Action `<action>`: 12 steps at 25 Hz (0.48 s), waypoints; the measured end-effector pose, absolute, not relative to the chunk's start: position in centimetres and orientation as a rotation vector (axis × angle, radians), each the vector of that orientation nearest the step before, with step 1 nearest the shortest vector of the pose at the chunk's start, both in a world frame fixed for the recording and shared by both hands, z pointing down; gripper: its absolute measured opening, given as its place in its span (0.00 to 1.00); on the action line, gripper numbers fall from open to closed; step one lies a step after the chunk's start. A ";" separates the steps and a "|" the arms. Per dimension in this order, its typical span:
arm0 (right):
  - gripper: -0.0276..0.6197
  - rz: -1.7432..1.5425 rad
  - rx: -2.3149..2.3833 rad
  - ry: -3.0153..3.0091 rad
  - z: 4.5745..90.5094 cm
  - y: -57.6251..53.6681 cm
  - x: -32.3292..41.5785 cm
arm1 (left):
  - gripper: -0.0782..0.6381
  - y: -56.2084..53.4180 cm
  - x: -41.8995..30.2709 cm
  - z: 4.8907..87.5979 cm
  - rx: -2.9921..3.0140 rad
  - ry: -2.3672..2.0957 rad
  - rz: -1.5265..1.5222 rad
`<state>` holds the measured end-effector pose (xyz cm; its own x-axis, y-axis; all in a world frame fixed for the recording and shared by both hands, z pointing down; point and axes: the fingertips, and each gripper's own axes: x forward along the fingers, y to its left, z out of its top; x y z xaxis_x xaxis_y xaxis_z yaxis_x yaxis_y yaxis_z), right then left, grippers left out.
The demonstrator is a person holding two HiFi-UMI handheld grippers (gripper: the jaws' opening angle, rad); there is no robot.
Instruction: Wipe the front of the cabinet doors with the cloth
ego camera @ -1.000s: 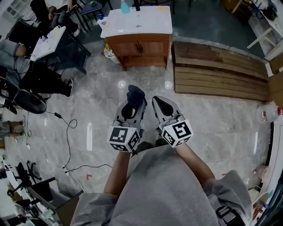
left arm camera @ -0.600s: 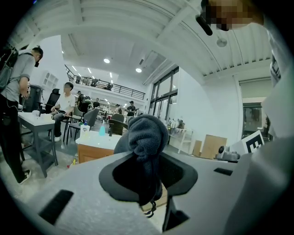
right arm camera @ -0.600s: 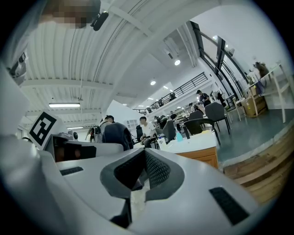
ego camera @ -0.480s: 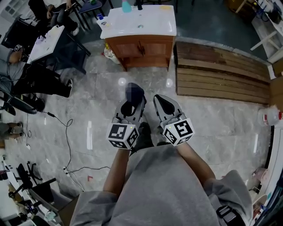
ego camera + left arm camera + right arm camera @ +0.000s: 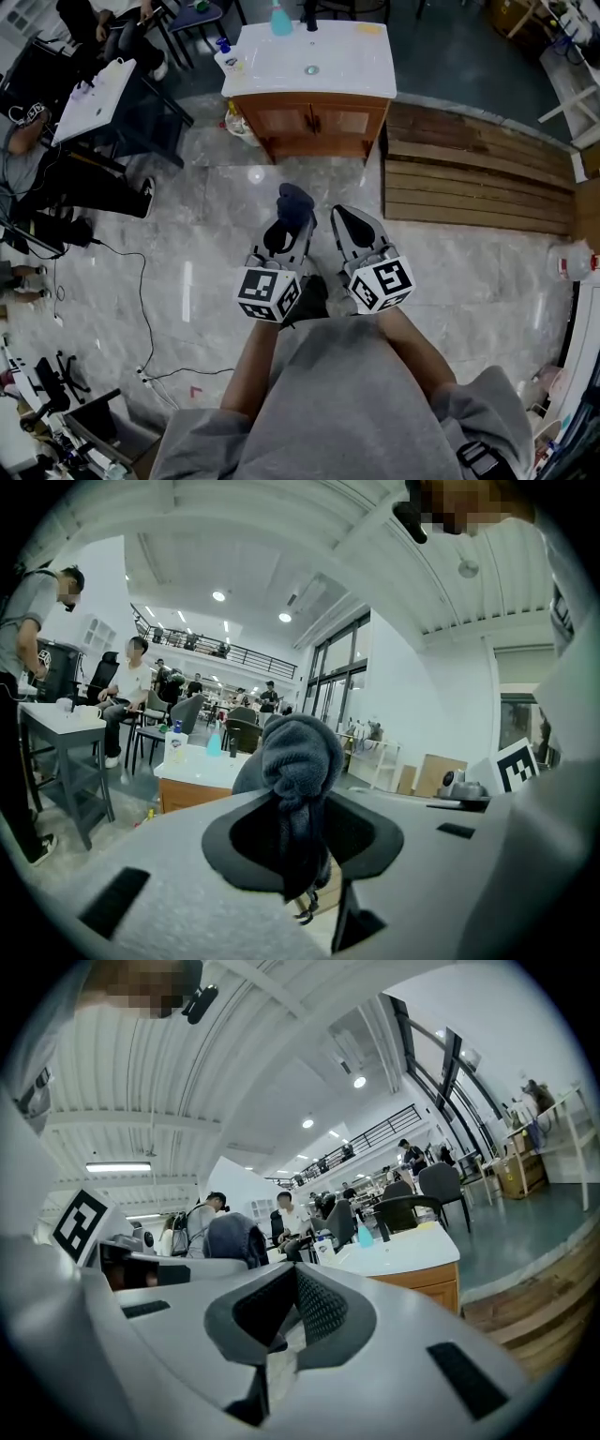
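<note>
Marble floor (image 5: 220,220) fronts the wooden cabinet (image 5: 314,127); left tongs (image 5: 292,228) clamp the cloth (image 5: 294,200), right tongs (image 5: 339,215) closed, empty.

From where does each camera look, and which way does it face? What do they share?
Head view: on the person's head, steeply down at floor and cabinet; shows forearms, left gripper, right gripper.
Left gripper view: on that gripper, along its jaws, shut on the cloth, toward the cabinet.
Right gripper view: on that gripper, along its shut, empty jaws, toward the cabinet.
All show the cabinet.
</note>
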<state>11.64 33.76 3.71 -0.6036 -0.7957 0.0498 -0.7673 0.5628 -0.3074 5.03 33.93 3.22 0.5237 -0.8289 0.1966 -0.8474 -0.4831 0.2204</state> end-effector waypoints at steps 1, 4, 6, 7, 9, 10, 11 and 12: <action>0.06 -0.461 -1.353 2.693 3.7 32.9 11.1 | 0.25 33.2 4.4 3.3 2.475 -1.401 0.090; 0.06 -0.464 -1.355 2.694 3.7 30.6 9.5 | 0.25 31.0 2.8 3.7 2.464 -1.398 0.090; 0.06 -0.465 -1.360 2.696 3.8 29.2 8.7 | 0.25 29.7 1.8 4.0 2.455 -1.395 0.089; 0.06 -0.465 -1.364 2.697 3.9 28.7 8.3 | 0.26 29.2 1.4 4.2 2.452 -1.393 0.089; 0.06 -0.468 -1.372 2.697 4.1 27.7 7.5 | 0.25 28.3 0.5 4.6 2.447 -1.388 0.090; 0.06 -0.470 -1.377 2.697 4.2 27.2 7.1 | 0.26 27.9 0.1 4.8 2.444 -1.384 0.091; 0.06 -0.471 -1.382 2.697 4.3 26.8 6.8 | 0.26 27.5 -0.3 5.0 2.441 -1.381 0.091; 0.06 -0.473 -1.388 2.696 4.4 26.4 6.5 | 0.26 27.1 -0.7 5.2 2.437 -1.378 0.092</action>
